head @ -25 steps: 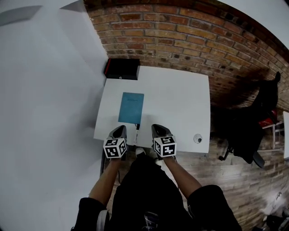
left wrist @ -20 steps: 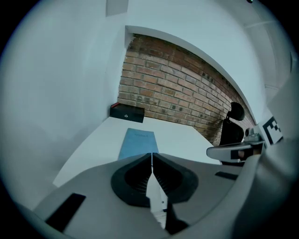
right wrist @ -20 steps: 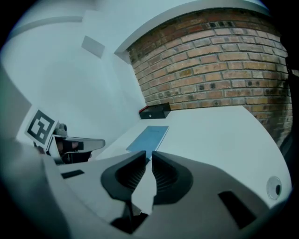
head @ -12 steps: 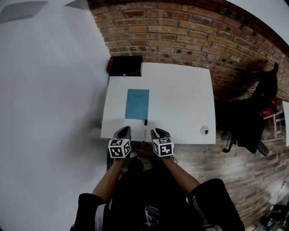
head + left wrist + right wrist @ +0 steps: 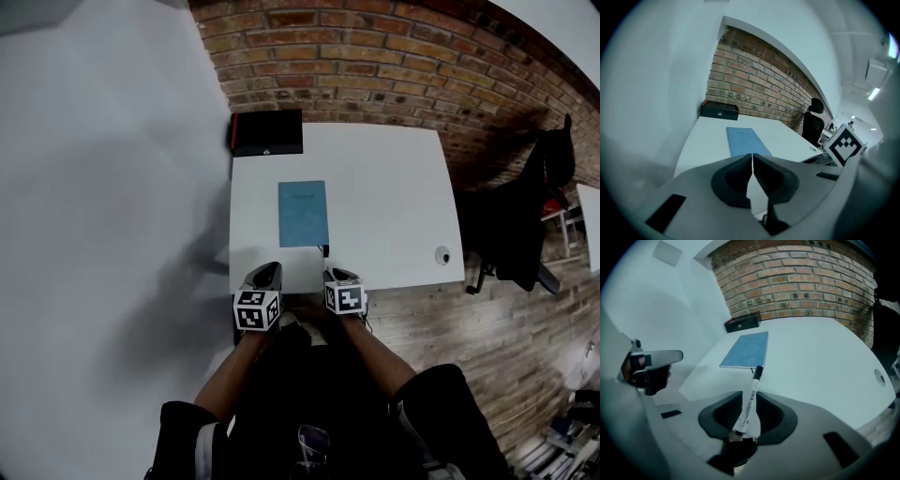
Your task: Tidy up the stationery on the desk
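Brick wall (image 5: pixel 375 56) runs behind one white desk (image 5: pixel 394 187), with a plain white wall to the left and wooden floor to the right. One black office chair (image 5: pixel 525 225) stands beside the desk's right edge.

Three pieces of stationery are on the desk. One blue notebook (image 5: pixel 303 214) lies flat near the middle, its long side running away from the person. One black box (image 5: pixel 267 133) sits at the far left corner against the bricks. One white marker with a black cap (image 5: pixel 750 401) lies at the near edge, its cap just short of the notebook's near right corner. One round cable hole (image 5: pixel 442 254) is set in the desk's near right corner.

The box is the only container. It is closed, so its contents do not show. It has a red edge and a small white mark on its front.

The marker's barrel carries dark print and the notebook cover has a short line of text, but both are too small to read.

Two grippers hang over the near edge, each with one cube of black-and-white squares. The left gripper (image 5: pixel 265 273) has its jaws pressed together with nothing between them. The right gripper (image 5: pixel 339 276) has just been opening its jaws, and they now stand apart with the marker's barrel lying between them.
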{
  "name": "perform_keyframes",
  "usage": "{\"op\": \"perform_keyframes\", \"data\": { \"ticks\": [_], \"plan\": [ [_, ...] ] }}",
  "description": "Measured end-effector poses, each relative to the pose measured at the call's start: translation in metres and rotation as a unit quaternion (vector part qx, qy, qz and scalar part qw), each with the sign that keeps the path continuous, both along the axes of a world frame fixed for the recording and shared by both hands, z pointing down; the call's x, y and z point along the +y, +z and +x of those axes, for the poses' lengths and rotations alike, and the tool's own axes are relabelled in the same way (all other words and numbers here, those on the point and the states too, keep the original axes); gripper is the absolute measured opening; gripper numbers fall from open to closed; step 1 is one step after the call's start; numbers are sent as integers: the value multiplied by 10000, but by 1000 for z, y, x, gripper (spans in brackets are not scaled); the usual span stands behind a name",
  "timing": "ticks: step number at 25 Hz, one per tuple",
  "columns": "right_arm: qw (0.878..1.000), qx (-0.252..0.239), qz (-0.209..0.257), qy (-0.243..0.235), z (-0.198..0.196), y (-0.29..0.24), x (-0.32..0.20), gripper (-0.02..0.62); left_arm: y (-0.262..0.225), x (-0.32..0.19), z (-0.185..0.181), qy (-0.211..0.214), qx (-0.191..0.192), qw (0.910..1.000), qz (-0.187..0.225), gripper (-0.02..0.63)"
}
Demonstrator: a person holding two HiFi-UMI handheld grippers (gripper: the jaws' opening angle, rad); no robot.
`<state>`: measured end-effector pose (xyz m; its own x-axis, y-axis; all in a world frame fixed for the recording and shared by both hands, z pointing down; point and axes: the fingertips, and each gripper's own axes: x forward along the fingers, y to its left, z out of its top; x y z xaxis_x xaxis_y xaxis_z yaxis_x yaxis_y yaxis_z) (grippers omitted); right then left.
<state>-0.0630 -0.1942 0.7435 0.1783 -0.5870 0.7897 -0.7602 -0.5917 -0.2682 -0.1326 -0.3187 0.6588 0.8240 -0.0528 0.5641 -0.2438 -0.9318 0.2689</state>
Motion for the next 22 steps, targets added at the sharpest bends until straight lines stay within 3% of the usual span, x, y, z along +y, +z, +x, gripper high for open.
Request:
{"op": "perform_keyframes", "data": {
  "ticks": [9,16,22],
  "plan": [
    [9964,-313,-530,580,-8,26,1,87,19,-18,-35,172,-150,9992,-330,23],
    [9917,-657,-380,1033,-10,25,3,81,28,-18,-42,378,-213,9980,-450,23],
    [9887,-743,-10,1299,-1,7,14,80,35,-9,-25,564,-277,9969,-482,23]
  ]
}}
